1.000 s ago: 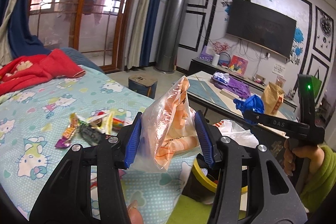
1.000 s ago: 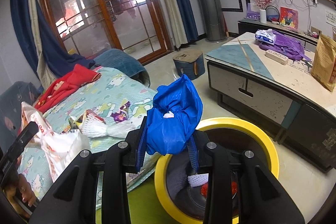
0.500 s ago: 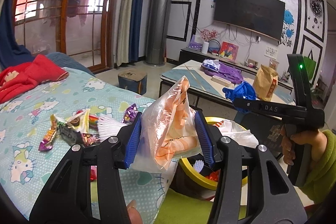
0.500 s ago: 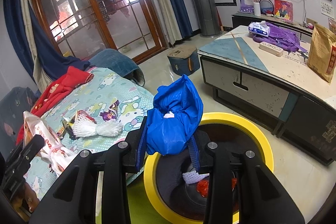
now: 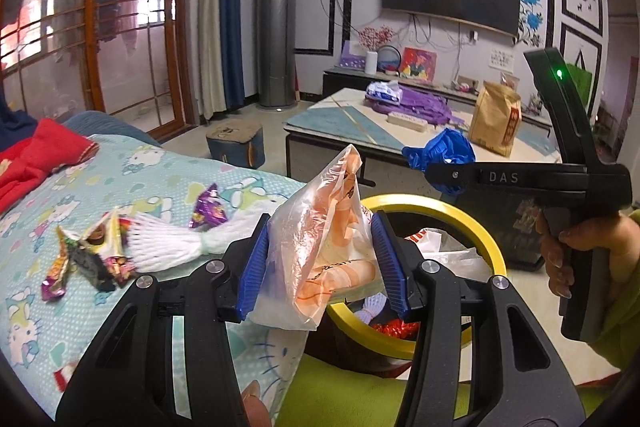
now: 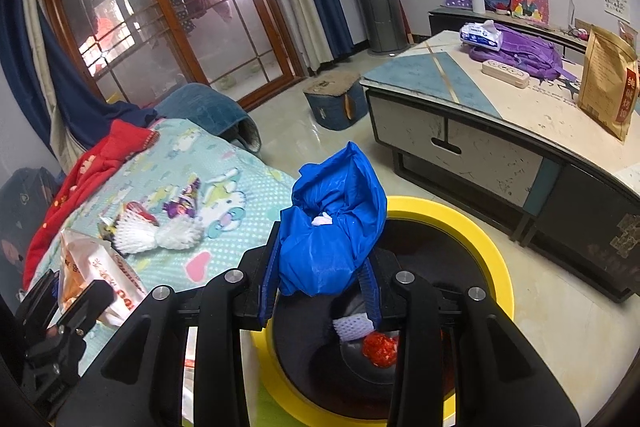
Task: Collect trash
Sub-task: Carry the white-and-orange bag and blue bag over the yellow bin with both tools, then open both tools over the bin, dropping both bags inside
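Left wrist view: a clear bag [image 5: 320, 247] is clamped in the left gripper [image 5: 320, 259] at the bin [image 5: 494, 247] rim; a blue bag [image 6: 332, 227] is pinched by the right gripper [image 6: 320, 279] above the bin. Both should be centred over the bin before release.
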Motion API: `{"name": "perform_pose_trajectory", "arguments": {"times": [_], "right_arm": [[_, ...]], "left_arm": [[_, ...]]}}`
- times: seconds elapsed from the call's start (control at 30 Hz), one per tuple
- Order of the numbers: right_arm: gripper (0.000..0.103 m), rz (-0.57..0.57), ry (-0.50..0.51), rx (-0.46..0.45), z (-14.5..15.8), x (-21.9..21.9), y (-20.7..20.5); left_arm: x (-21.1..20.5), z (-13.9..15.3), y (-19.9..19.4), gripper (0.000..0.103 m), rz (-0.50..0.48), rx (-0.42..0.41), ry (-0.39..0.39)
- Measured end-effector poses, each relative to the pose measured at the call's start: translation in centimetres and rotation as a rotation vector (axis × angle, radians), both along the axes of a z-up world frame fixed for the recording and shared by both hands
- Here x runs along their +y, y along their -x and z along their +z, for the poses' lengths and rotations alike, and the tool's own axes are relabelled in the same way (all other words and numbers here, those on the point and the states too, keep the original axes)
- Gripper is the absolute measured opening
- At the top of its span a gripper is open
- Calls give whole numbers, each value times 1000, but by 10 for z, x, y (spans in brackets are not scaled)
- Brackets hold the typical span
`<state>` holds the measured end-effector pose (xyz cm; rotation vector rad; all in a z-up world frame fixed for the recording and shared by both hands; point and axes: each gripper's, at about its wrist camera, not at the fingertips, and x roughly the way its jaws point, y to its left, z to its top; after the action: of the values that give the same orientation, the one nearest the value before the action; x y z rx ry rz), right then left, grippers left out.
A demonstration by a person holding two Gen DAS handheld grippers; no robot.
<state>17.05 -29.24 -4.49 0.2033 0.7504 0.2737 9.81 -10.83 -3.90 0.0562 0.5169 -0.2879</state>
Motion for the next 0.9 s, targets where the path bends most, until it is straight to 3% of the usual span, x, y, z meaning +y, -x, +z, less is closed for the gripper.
{"name": "perform_pose_trajectory", "arguments": {"times": [0.43,0.8,0.9], "right_arm": [[34,-44,-7,67,-26,-19,-14],[36,-48,-31,99,-35,-26,-20],[38,-53,-34,101,-35,-28,-20]], "left_arm": [[-32,-37,-35,43,-9,104,-70],[-46,-51,-46,44,-34,152,-84],[-46,-51,-46,49,-39,155,-86]]}}
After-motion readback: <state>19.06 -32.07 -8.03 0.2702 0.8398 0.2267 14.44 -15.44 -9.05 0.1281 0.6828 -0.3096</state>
